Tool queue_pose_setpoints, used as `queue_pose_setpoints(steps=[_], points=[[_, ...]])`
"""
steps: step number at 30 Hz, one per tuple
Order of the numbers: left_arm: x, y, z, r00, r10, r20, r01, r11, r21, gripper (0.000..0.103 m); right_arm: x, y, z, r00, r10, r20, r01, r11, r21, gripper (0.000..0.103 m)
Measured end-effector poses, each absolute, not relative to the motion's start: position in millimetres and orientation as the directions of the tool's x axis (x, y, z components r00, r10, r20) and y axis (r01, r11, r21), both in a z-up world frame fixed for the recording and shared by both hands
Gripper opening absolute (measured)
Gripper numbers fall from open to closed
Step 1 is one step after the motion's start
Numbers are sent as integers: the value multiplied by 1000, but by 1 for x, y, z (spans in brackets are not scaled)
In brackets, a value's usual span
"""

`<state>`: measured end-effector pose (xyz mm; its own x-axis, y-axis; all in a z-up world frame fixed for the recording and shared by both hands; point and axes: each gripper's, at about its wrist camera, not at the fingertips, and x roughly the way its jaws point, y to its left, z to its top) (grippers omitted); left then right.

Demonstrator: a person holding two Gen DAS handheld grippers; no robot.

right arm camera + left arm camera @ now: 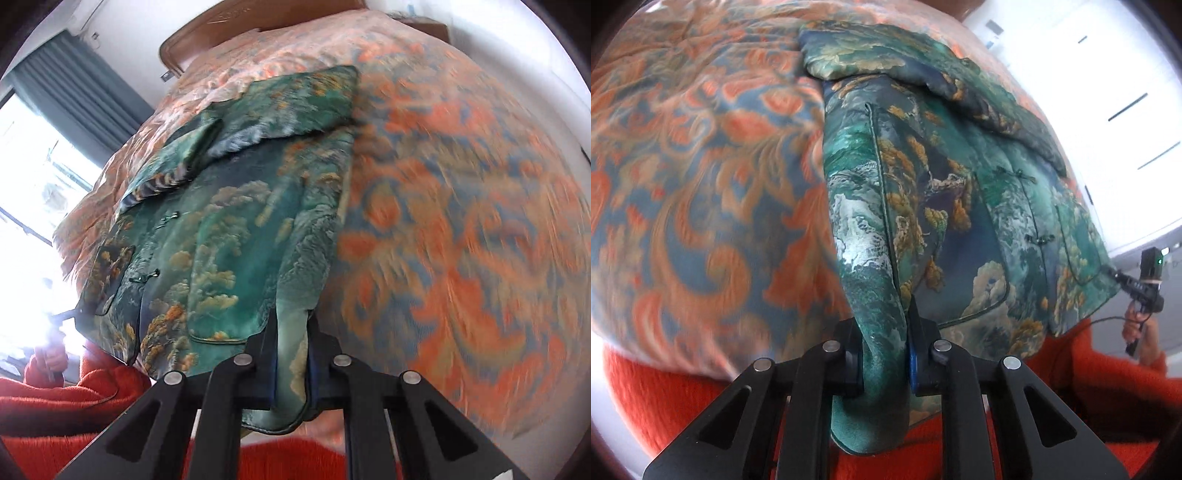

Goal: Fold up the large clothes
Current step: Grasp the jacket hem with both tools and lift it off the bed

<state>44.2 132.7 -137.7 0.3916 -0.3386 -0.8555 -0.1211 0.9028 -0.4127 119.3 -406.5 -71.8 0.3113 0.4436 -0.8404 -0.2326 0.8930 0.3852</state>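
Mid-fold, by the look of it: hem lifted at both corners, ready to be carried over the body.

Left gripper (884,354) clamped on a bunched corner of the green satin jacket with the gold-and-white landscape print (945,199), fabric squeezed between the black fingers (921,325) and hanging below them. Right gripper (290,354) likewise closed on the opposite hem corner of the same jacket (236,229), pale lining showing between its pads.

Ahead of both grippers: rest of the jacket lying on the orange-and-blue paisley bedspread (701,166), front panels up, knot buttons (1039,239) running along the closure, patch pocket (110,269) near the far hem corner. Beyond that, one sleeve (923,70) already crossed over the chest.

Next move, as a judgement: raise both corners together, keep the hem taut and level between the grippers, carry it forward toward the collar end, lay it down without dragging the folded sleeve out of place. Slippery satin likely to slide if the two sides travel unevenly.

Around: wooden headboard (207,40) far ahead of the right gripper, grey curtain (85,96) and bright window to its left. White drawer fronts (1115,103) off to the right of the left gripper. Orange knitted sweater (1108,387) directly below and behind both grippers, close to the hanging fabric. Nothing lying on the jacket along the fold path.
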Motion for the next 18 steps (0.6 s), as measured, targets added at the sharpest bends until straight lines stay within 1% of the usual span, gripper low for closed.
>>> queue_pose_setpoints(steps=[4, 6, 7, 8, 9, 10, 11, 13, 16, 18], points=[[46, 126, -145, 388, -285, -877, -87, 936, -342, 18, 94, -419, -91, 310, 450, -837, -178, 893, 414, 12], [52, 125, -149, 389, -255, -885, -81, 948, -308, 26, 94, -419, -100, 324, 438, -838, -157, 899, 409, 12], [53, 123, -150, 390, -239, -889, -86, 952, -294, 34, 96, -414, -103, 331, 426, -842, -154, 905, 397, 13], [54, 126, -152, 393, -228, -891, -98, 953, -287, 42, 97, -411, -105, 346, 407, -846, -159, 914, 374, 16], [51, 128, -152, 402, -230, -886, -106, 950, -295, 46, 98, -409, -105, 355, 395, -847, -160, 919, 361, 20], [47, 127, -153, 411, -237, -880, -110, 946, -306, 53, 100, -409, -104, 364, 379, -851, -150, 925, 349, 28], [43, 131, -153, 423, -252, -871, -116, 938, -328, 59, 101, -412, -105, 366, 369, -854, -136, 929, 343, 31], [30, 138, -151, 446, -269, -854, -129, 924, -359, 66, 96, -418, -104, 370, 370, -852, -114, 928, 354, 38], [19, 146, -151, 456, -261, -851, -146, 921, -360, 67, 90, -424, -99, 384, 379, -842, -94, 923, 373, 44], [14, 146, -151, 454, -242, -858, -151, 927, -342, 67, 87, -425, -96, 393, 370, -842, -92, 927, 364, 46]])
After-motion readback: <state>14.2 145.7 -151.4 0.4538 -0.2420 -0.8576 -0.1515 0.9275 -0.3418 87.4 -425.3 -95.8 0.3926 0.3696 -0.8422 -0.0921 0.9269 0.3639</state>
